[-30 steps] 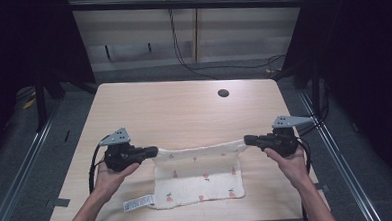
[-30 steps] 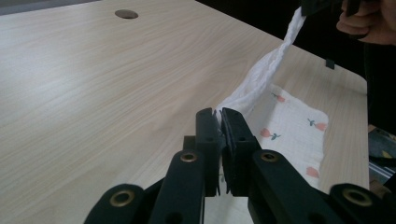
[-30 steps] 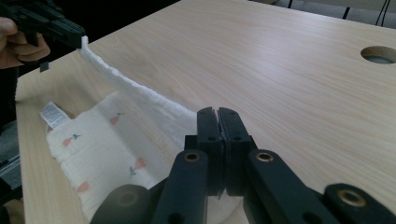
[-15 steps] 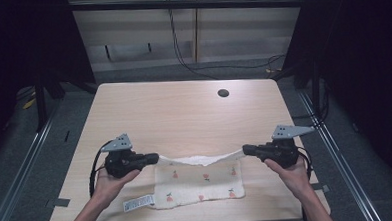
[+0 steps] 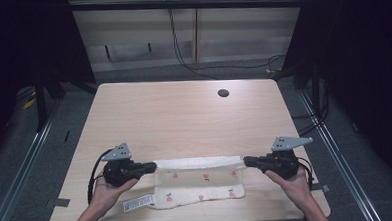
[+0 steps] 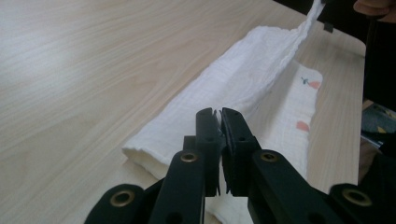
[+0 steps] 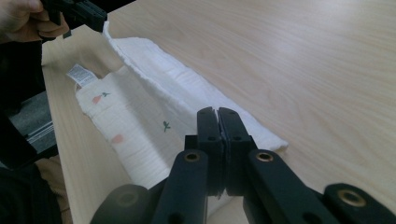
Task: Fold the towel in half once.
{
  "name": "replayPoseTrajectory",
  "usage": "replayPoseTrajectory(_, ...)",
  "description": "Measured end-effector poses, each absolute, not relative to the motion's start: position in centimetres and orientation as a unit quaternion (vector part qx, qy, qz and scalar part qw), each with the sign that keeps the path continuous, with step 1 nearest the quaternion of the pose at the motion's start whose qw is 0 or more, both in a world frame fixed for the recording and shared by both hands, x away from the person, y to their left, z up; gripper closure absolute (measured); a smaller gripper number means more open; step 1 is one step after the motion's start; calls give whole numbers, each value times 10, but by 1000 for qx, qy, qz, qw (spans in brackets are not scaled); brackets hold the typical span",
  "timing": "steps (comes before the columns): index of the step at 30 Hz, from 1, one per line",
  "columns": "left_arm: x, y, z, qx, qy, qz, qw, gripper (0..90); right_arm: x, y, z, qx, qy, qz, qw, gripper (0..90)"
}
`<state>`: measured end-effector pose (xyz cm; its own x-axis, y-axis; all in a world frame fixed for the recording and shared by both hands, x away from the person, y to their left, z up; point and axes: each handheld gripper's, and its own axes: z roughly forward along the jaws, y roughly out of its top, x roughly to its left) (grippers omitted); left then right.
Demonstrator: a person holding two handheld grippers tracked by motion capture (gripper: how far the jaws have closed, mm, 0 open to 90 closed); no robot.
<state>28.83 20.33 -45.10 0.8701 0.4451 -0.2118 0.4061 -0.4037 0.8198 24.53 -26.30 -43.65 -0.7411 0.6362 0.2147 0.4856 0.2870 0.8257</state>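
White cloth (image 5: 199, 183) with small fruit prints is lying along the near edge of the wooden table (image 5: 184, 116) in the high view, a care label (image 5: 138, 203) sticking out at its left end; the left gripper (image 5: 149, 167) and right gripper (image 5: 250, 162) are each pinching a far corner of the upper layer and stretching that edge taut between them. Judging by this, the fold over the lower layer is mostly made, and the edge is not yet laid down or released. Left gripper view: jaws are sitting nearly together with a sliver of white fabric (image 6: 243, 79) nipped between the tips, the folded layer running away toward the other hand (image 6: 376, 7) at top right. Right gripper view: jaws are pressed close, clamping the cloth (image 7: 140, 121) corner, though the pinch itself is hard to see; the lifted edge is rising to the other gripper (image 7: 81, 11) at top left. Lowering the edge, letting go and smoothing are probably remaining.
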Motion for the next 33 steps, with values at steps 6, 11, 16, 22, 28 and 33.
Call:
replayPoseTrajectory(6, 281, 198, -459, 846, 238, 13, 478, 866, 238, -263, -441, 351, 798, 485, 75, 888)
replayPoseTrajectory(11, 279, 201, -465, 850, 242, 5, 469, 866, 232, -263, -449, 352, 803, 476, 68, 887)
replayPoseTrajectory(16, 273, 200, -469, 858, 232, -4, 459, 866, 225, -262, -460, 352, 813, 460, 57, 888)
replayPoseTrajectory(22, 267, 195, -472, 865, 220, -16, 451, 866, 219, -262, -466, 354, 818, 450, 50, 887)
replayPoseTrajectory(28, 264, 197, -476, 873, 208, -41, 440, 860, 217, -263, -471, 360, 821, 441, 46, 886)
replayPoseTrajectory(33, 263, 194, -480, 877, 202, -48, 433, 852, 216, -259, -477, 355, 831, 428, 37, 884)
